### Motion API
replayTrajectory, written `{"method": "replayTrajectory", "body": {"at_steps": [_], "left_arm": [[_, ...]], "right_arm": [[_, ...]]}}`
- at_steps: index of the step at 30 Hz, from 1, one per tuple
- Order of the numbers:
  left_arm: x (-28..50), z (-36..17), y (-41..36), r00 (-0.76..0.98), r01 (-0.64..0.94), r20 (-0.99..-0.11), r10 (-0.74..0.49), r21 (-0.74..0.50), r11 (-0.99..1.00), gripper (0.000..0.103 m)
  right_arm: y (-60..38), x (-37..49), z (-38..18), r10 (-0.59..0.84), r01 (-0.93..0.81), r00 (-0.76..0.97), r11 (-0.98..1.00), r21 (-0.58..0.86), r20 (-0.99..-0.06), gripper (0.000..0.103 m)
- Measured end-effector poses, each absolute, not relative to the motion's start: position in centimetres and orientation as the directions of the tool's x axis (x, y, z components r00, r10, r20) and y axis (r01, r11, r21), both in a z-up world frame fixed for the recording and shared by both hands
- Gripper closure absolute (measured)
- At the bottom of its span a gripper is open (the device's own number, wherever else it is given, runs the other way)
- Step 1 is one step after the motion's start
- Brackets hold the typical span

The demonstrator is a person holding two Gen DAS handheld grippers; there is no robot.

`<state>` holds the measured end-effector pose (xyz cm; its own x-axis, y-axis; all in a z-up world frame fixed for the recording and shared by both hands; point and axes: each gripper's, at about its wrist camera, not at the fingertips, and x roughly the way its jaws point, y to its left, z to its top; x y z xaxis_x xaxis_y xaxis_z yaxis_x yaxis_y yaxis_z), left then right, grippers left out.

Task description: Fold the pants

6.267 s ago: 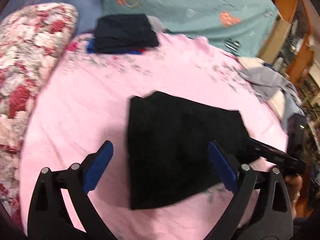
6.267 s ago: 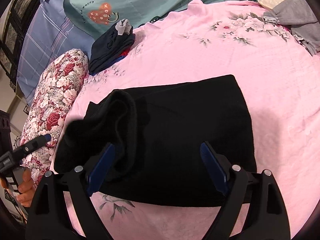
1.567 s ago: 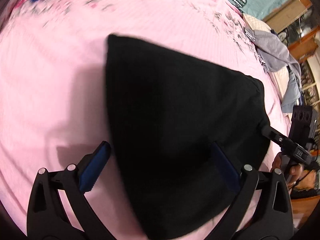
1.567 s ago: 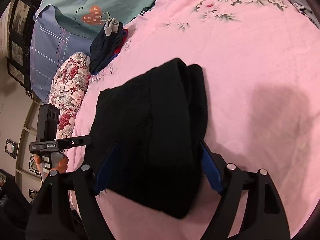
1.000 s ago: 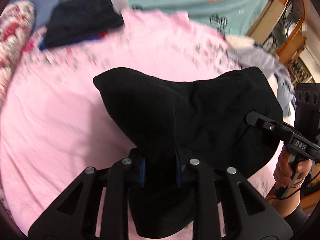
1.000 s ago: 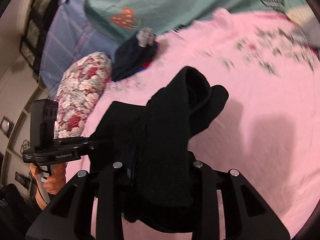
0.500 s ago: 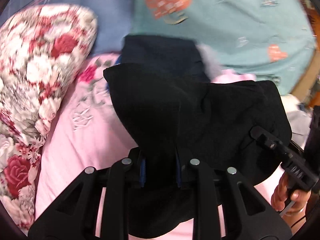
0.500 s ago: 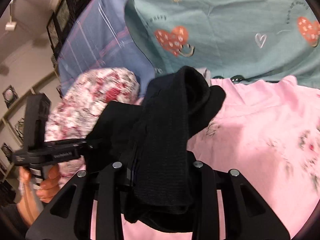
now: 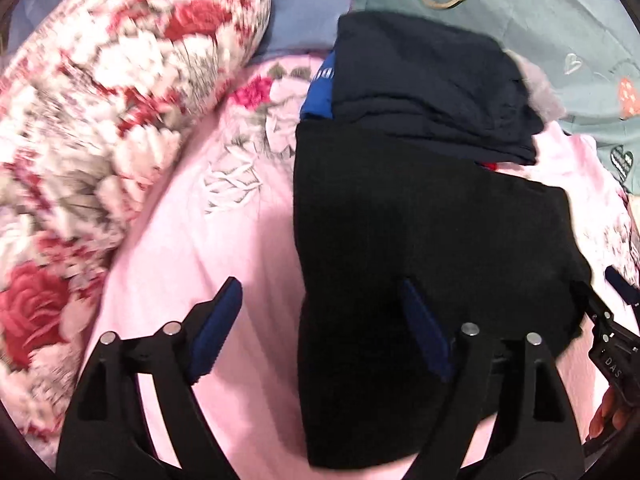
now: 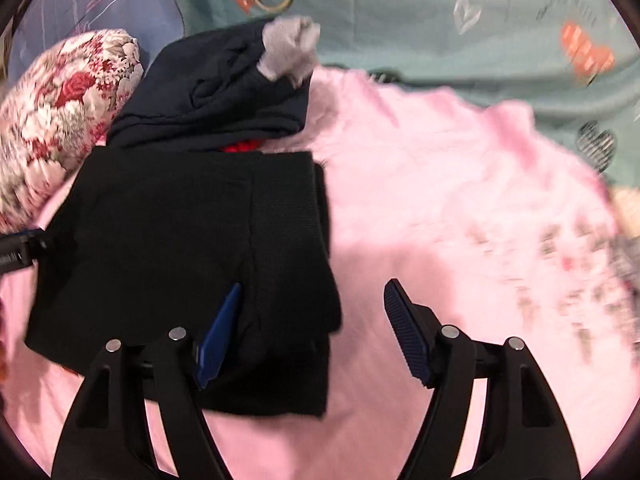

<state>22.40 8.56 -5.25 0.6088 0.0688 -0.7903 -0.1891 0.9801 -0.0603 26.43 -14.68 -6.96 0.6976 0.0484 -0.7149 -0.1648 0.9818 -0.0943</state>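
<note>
Folded black knit pants [image 9: 420, 216] down on pink floral bedsheet [image 9: 248, 240], touching dark folded clothes stack [image 9: 424, 80]; L gripper [image 9: 320, 320] & R gripper [image 10: 312, 316] jaws just opened, nothing pinched; suggest withdrawing straight back w/o snagging top layer.

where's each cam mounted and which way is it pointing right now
Left wrist: on the left gripper, angled down at the black pants; its open fingers show, the right gripper at the right edge.
Right wrist: on the right gripper, angled down at the black pants; its open fingers show, the left gripper at the left edge.
Shared: pants, dark folded stack, floral pillow, pink blanket.
</note>
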Motion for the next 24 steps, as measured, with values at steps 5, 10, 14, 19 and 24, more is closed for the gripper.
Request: {"method": "replayTrajectory", "body": {"at_steps": [5, 10, 14, 19, 24], "left_arm": [[17.5, -4.1, 6.6, 0.65, -0.21, -0.753, 0.104, -0.046, 0.977, 0.006], [14.3, -4.4, 5.2, 0.674, -0.222, -0.726, 0.136, -0.024, 0.975, 0.004], [12.8, -4.2, 4.5, 0.709, -0.185, -0.694, 0.128, -0.008, 0.983, 0.003], [11.7, -4.0, 3.9, 0.726, -0.171, -0.676, 0.127, 0.002, 0.985, 0.002], [11.8, -4.3, 3.2, 0.715, -0.165, -0.684, 0.146, 0.038, 0.986, 0.002]], "right_arm": [[-14.9, 22.0, -5.0, 0.111, -0.191, 0.741, 0.98, -0.049, -0.662, 0.031], [-14.6, 18.9, -4.1, 0.166, -0.184, 0.736, 0.982, 0.041, -0.656, 0.026], [-13.1, 15.6, -4.2, 0.075, -0.129, 0.796, 0.99, -0.048, -0.6, 0.013], [-13.1, 13.8, -4.8, 0.053, -0.096, 0.829, 0.994, -0.047, -0.556, 0.013], [-13.5, 13.5, -5.0, 0.064, -0.097, 0.843, 0.995, -0.033, -0.534, 0.013]]}}
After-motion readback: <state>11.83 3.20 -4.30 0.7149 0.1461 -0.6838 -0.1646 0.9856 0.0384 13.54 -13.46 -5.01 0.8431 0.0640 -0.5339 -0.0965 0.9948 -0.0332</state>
